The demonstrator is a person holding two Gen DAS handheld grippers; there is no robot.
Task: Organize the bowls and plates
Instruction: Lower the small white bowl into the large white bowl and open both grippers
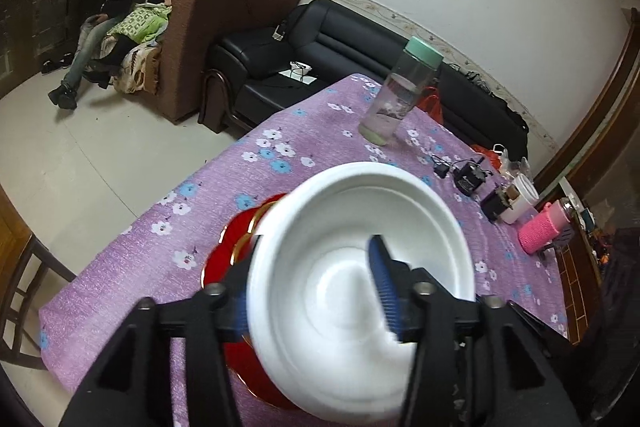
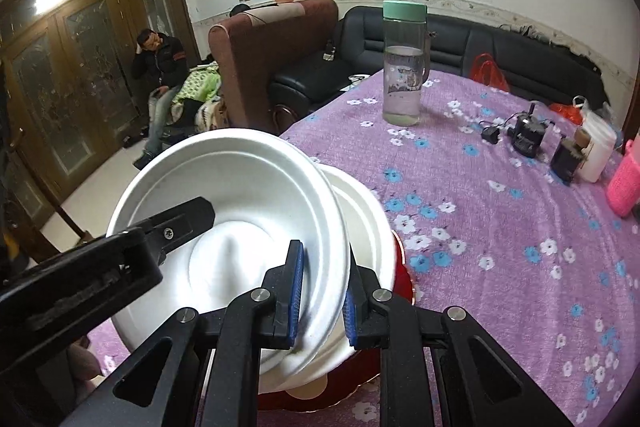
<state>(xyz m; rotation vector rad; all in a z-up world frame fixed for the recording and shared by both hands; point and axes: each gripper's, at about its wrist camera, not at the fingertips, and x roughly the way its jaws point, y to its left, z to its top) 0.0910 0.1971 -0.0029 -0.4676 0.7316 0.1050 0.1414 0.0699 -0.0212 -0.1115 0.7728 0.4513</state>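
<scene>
Here both grippers hold the same white bowl (image 2: 240, 211), tilted above a second white bowl (image 2: 368, 227) resting on a red plate (image 2: 402, 279). The right gripper (image 2: 322, 301) pinches its rim at 5 o'clock; the left gripper (image 1: 316, 291) clamps the rim with one finger inside. At 12 o'clock on the purple flowered tablecloth (image 2: 500, 227) stands a water bottle (image 2: 404, 63), well apart.

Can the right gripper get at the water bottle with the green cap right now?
Probably not: the right gripper is clamped on the rim of the tilted white bowl, which it shares with the left gripper. The water bottle stands unobstructed farther across the table.
</scene>
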